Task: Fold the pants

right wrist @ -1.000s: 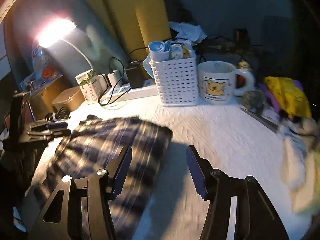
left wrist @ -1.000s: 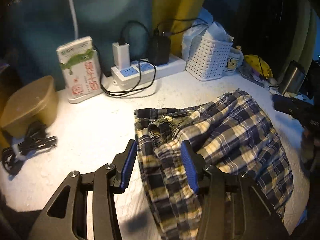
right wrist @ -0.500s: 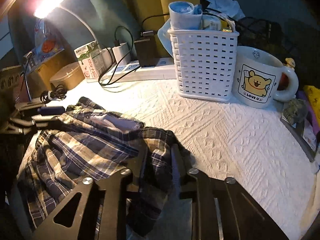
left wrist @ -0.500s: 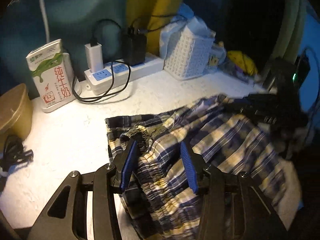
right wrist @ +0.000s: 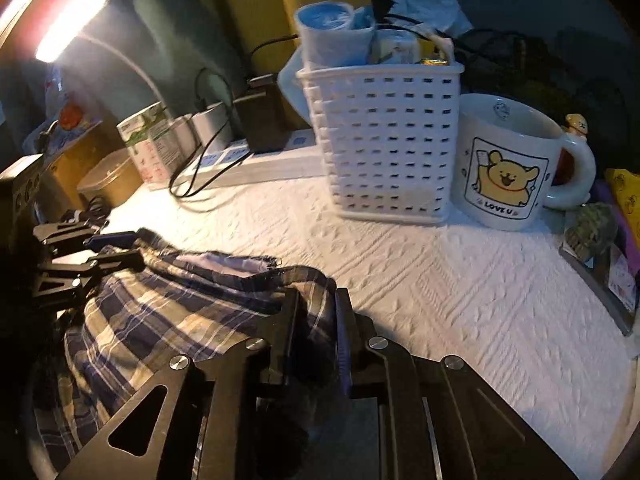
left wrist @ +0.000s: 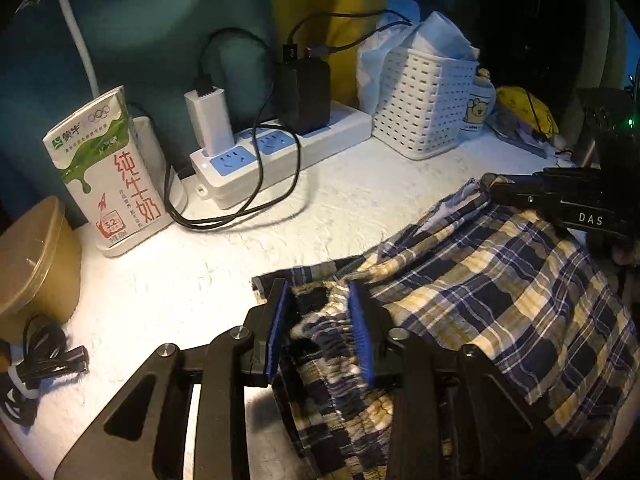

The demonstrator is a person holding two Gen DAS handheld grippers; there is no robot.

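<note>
Since a second ago, right tongs (right wrist: 318,312) gone from gaping over bare tabletop (right wrist: 460,300) to pinched tight on a fold at one end of the pants (right wrist: 168,320); plaid cloth bunched between the two dark fingers, no gap showing. Left tongs (left wrist: 320,312) narrowing at this moment, blue pads on either side of the gathered elastic waistband, cloth between them but the squeeze looking unfinished. Both ends now taken or nearly taken, so probably the grasp stage of the fold closing out, with a lift or a carry-over likely next once the left side bites.

Pants lying crumpled near the front edge of the tabletop, waistband end toward the left side, the other end toward the right. Well clear of the power strip (left wrist: 280,152), milk carton (left wrist: 108,172), white basket (right wrist: 384,144) and bear mug (right wrist: 508,168) along the back edge.

Both tongs angled steeply down at the cloth, tips low to the tabletop. In the left wrist view, right tongs (left wrist: 496,188) reaching in from the right edge, nipping the far corner of the cloth. In the right wrist view, left tongs (right wrist: 120,248) at the far left, tips buried in the fabric.
</note>
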